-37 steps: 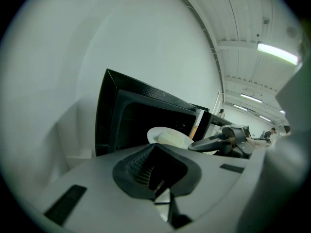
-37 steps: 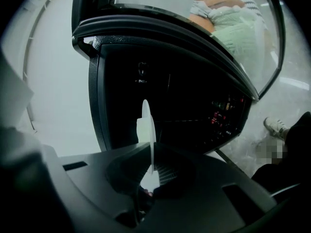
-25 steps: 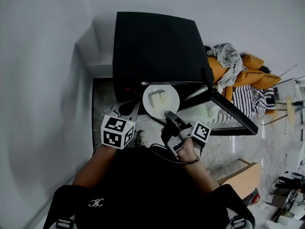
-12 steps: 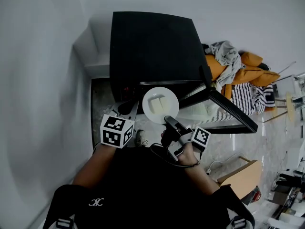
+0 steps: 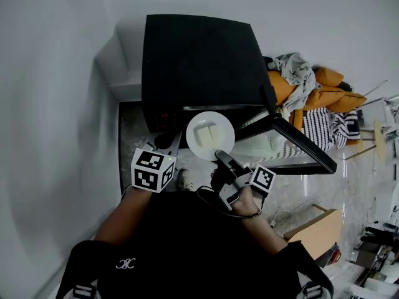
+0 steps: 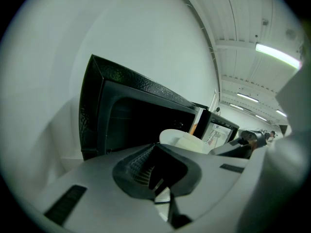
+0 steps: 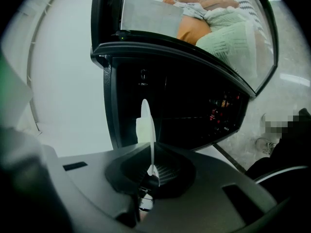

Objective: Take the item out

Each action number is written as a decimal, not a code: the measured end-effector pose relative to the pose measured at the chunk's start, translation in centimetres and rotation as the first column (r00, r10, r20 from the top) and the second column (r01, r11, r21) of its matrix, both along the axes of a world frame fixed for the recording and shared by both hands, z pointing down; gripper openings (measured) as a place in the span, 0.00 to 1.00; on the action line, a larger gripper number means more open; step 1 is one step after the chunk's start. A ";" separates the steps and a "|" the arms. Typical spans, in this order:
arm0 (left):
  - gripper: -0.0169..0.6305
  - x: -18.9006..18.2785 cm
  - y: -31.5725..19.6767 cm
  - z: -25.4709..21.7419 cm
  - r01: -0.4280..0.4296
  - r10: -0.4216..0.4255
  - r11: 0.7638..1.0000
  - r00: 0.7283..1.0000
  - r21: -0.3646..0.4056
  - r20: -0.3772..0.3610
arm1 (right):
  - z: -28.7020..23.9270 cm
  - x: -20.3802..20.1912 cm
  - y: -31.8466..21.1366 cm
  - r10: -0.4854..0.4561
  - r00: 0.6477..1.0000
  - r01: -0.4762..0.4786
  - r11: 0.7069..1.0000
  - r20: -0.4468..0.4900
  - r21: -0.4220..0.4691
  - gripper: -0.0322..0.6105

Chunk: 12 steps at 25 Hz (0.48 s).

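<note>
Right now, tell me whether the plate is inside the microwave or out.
Out. In the head view the whole plate shows in front of the microwave, its rim clamped in the right gripper.

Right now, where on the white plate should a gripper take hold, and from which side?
Its near rim, from the person's side, where the right gripper is clamped edge-on. The white plate has a thin, bare rim, the two pale pieces sit mid-plate, and the microwave stands behind the far side.
</note>
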<state>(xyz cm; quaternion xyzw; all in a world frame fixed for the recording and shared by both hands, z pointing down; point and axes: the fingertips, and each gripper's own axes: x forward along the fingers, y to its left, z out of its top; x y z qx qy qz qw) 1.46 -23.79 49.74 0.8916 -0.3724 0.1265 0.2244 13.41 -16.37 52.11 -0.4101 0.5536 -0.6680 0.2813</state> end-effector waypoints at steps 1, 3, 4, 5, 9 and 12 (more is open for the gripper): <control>0.03 0.0 0.0 0.0 0.001 -0.001 1.000 1.000 0.000 0.000 | 0.0 0.0 0.0 -0.003 1.000 0.003 1.000 -0.002 0.001 0.08; 0.03 -0.1 0.1 0.0 0.004 -0.004 1.000 1.000 0.000 0.002 | -0.1 -0.1 0.0 -0.008 1.000 0.008 1.000 -0.004 0.001 0.08; 0.03 -0.1 0.1 0.0 0.006 -0.006 1.000 1.000 0.000 0.003 | -0.1 -0.1 0.0 -0.010 1.000 0.010 1.000 -0.005 0.001 0.08; 0.03 -0.2 0.1 -0.1 0.007 -0.007 1.000 1.000 0.000 0.003 | -0.1 -0.2 0.0 -0.013 1.000 0.013 1.000 -0.005 0.002 0.08; 0.03 -0.3 0.3 -0.2 0.013 -0.013 1.000 1.000 0.002 0.004 | -0.3 -0.3 -0.1 -0.021 1.000 0.021 1.000 -0.004 0.004 0.08; 0.03 -0.5 0.4 -0.3 0.016 -0.016 1.000 1.000 0.002 0.005 | -0.3 -0.3 -0.2 -0.026 1.000 0.026 1.000 -0.008 0.004 0.08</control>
